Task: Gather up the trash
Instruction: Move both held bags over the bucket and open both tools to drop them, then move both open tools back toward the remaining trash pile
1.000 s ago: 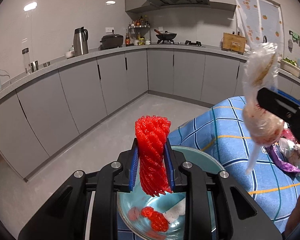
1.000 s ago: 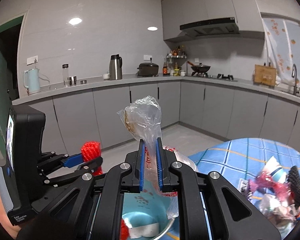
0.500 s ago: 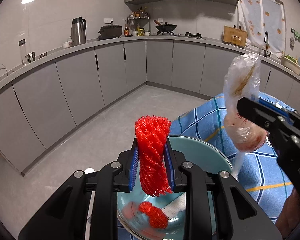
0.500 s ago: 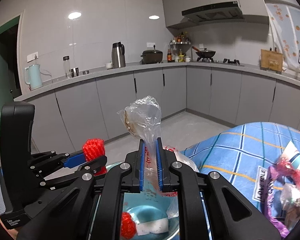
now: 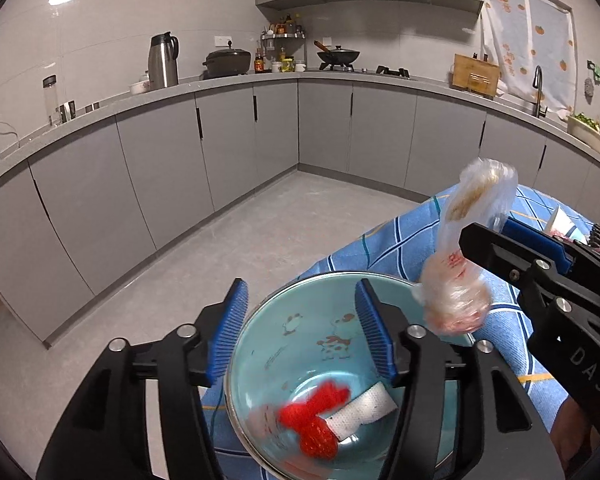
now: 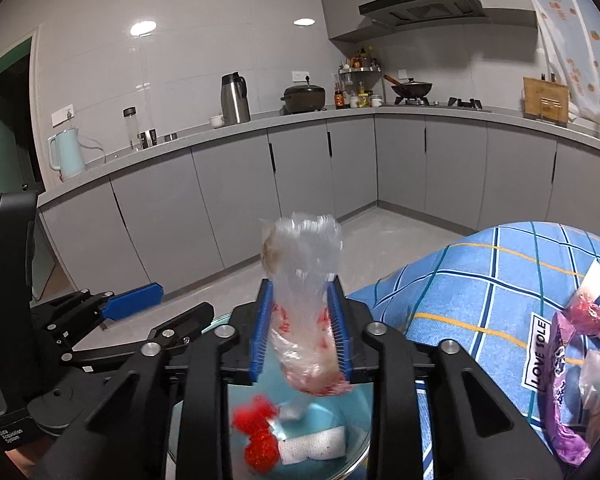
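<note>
A light blue bowl (image 5: 300,320) sits at the corner of the blue checked table (image 5: 396,240). In it lie red foam net pieces (image 5: 318,412) and a white crumpled tissue (image 5: 364,410). My left gripper (image 5: 300,328) hangs open and empty over the bowl. My right gripper (image 6: 300,332) has opened its jaws over the bowl (image 6: 340,464); the clear plastic bag (image 6: 304,300) sits loosely between them, blurred, slipping down. The bag (image 5: 460,272) also shows in the left wrist view, above the bowl's right rim.
More trash lies on the table at the right: a purple wrapper (image 6: 560,392), red plastic (image 6: 592,316) and a "LOVE SOLE" label (image 6: 538,354). Grey kitchen cabinets (image 5: 160,184) and bare floor (image 5: 260,232) lie beyond the table's edge.
My left gripper has opened and the red foam net has dropped into the bowl. My right gripper's jaws have widened and the plastic bag is sliding down between them.
</note>
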Motion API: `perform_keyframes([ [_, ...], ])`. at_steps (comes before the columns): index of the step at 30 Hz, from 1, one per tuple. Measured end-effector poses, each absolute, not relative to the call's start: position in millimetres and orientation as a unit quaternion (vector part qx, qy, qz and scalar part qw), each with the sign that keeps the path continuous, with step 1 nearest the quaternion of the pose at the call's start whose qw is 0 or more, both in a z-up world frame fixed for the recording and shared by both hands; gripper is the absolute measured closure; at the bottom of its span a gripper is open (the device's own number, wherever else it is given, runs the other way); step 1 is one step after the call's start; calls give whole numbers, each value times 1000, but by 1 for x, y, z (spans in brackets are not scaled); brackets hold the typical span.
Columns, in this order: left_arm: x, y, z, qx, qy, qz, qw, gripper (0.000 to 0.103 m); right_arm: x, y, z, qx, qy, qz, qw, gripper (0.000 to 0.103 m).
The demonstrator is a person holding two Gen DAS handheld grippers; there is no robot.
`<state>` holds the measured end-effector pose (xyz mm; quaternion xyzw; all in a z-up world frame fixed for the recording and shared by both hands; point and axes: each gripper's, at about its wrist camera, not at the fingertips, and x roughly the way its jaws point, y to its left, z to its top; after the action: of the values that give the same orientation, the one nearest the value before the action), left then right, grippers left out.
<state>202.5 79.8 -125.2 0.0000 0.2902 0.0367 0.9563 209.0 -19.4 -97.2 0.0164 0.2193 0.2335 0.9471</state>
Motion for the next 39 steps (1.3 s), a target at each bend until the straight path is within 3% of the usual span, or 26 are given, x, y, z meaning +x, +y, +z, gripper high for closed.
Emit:
perform_keyframes([
  [4, 201, 81, -124, 4, 287, 47, 957, 43, 206, -22, -97, 17, 217, 233, 948, 67],
  [6, 200, 83, -124, 5, 285, 54, 957, 35, 205, -25, -97, 18, 216, 231, 948, 64],
  [9, 199, 87, -123, 8, 281, 71, 957, 29, 203, -28, -96, 22, 214, 233, 948, 52],
  [39, 173, 56, -104, 31, 255, 66, 964, 16, 169, -72, -95, -5, 211, 166, 963, 51],
])
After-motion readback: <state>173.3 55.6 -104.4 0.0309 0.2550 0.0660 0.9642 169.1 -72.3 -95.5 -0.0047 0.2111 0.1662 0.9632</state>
